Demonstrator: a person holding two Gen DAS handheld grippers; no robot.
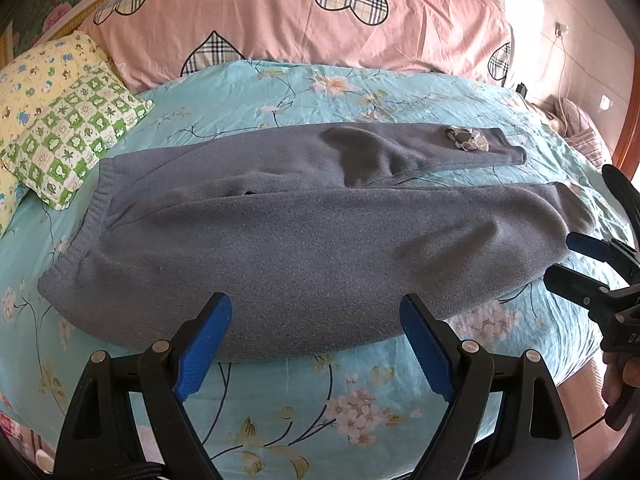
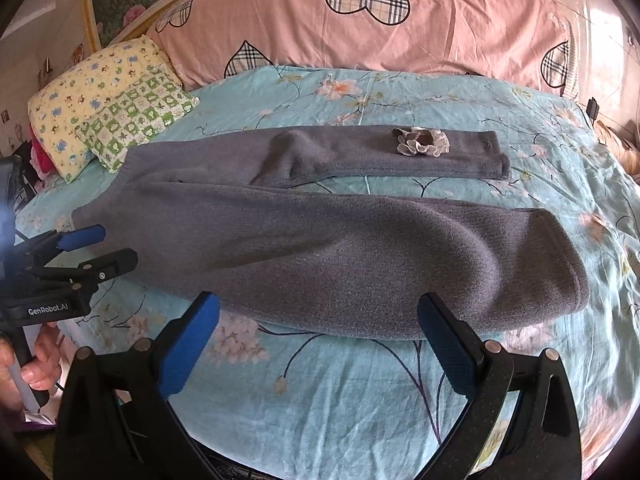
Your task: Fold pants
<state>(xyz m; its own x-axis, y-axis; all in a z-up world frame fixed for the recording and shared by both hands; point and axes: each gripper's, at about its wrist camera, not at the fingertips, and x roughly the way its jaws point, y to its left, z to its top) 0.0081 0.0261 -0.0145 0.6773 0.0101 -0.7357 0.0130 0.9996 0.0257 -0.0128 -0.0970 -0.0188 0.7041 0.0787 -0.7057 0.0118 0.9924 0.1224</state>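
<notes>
Grey fleece pants (image 1: pixel 288 240) (image 2: pixel 340 252) lie flat across the bed, waistband to the left, both legs stretching right. A small lace flower patch (image 1: pixel 466 138) (image 2: pixel 420 142) decorates the far leg. My left gripper (image 1: pixel 316 312) hovers open just in front of the near leg's edge, nothing between its blue pads. My right gripper (image 2: pixel 320 316) is open too, above the near leg's lower edge toward the cuff. Each gripper also shows in the other's view: the right gripper (image 1: pixel 560 260) at the near cuff, the left gripper (image 2: pixel 116 246) by the waistband.
The bed carries a turquoise floral sheet (image 1: pixel 280 400) (image 2: pixel 340 380). Two patterned pillows (image 1: pixel 60 132) (image 2: pixel 108 120) lie at the far left, and a long pink bolster (image 1: pixel 300 28) (image 2: pixel 360 20) runs along the back. A hand (image 2: pixel 28 368) holds the left gripper's handle.
</notes>
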